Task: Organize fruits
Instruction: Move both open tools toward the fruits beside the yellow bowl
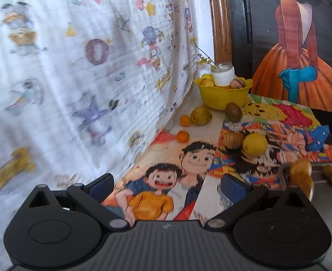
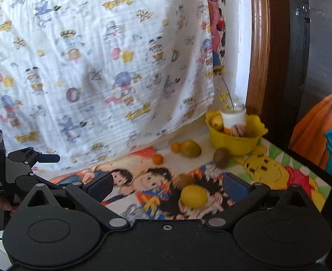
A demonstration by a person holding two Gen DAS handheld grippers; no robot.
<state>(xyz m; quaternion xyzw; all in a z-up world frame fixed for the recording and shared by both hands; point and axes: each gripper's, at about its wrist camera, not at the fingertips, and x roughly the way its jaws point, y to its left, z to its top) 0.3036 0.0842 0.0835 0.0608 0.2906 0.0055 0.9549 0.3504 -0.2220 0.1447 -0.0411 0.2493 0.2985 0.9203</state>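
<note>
Both grippers hang released, left gripper (image 1: 167, 186) and right gripper (image 2: 168, 186), jaws spread around nothing. Just beyond the right one lies a lemon (image 2: 194, 196). Farther off stands the yellow bowl (image 2: 234, 143); a kiwi (image 2: 221, 157) and pear (image 2: 190, 149) lie just before it.

Yellow bowl (image 1: 222, 94) far ahead of jaws; yellow lemon (image 2: 194, 196) between right jaws; orange tangerines (image 1: 182, 136); brown kiwi (image 1: 233, 112); white cartoon-print curtain (image 1: 75, 67); colourful cartoon tabletop (image 1: 166, 187).

Letter "S" on black device (image 2: 0, 184)
</note>
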